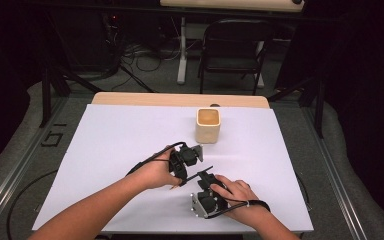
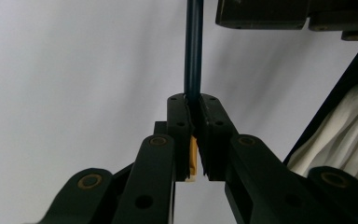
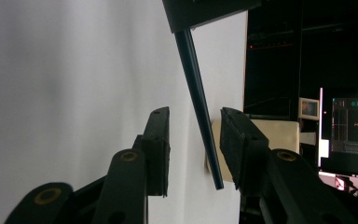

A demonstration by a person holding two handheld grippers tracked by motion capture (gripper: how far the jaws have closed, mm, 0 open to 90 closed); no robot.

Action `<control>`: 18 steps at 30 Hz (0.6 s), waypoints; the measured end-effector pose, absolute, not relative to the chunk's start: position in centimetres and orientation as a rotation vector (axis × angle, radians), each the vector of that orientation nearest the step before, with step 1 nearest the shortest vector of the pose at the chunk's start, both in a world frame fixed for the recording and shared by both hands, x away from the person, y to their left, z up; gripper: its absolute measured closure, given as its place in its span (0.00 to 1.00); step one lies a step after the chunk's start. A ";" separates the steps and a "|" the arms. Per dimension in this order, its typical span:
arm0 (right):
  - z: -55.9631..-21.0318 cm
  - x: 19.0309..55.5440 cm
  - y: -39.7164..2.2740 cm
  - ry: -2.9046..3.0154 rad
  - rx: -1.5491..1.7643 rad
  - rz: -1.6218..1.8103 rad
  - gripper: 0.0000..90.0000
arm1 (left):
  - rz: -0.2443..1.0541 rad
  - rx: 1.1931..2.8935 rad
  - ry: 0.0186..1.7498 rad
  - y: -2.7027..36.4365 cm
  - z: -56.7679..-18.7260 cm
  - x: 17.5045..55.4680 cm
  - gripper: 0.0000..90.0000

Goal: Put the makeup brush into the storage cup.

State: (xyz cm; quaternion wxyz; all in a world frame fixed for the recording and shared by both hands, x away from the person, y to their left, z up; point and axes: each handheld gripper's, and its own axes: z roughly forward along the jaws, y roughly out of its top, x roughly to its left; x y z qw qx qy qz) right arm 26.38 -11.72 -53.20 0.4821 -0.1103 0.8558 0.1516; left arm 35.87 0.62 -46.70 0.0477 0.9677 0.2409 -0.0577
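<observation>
A thin dark pencil-like rod [image 1: 200, 173] lies near level above the white table sheet [image 1: 120, 150]. My left gripper [image 1: 183, 176] is shut on it; in the left gripper view the jaws [image 2: 193, 100] pinch the rod [image 2: 193, 56], with a wood-coloured end [image 2: 193, 161] showing behind the pads. My right gripper [image 1: 206, 178] stands at the rod's other end. In the right gripper view the rod [image 3: 198, 93] slants between its open jaws [image 3: 195, 116], close to the right pad [image 3: 235, 140] and well apart from the left one.
A cream square cup [image 1: 208, 125] stands upright beyond the hands, also behind the right jaw as the cup [image 3: 279, 135]. A folding chair [image 1: 232, 47] and cables lie past the table. A lit screen [image 3: 349, 126] shows at the side.
</observation>
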 end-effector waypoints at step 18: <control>-53.3 26.2 -11.3 2.087 -0.331 0.360 0.77 | -0.189 2.955 0.717 -0.2 -47.0 35.7 0.93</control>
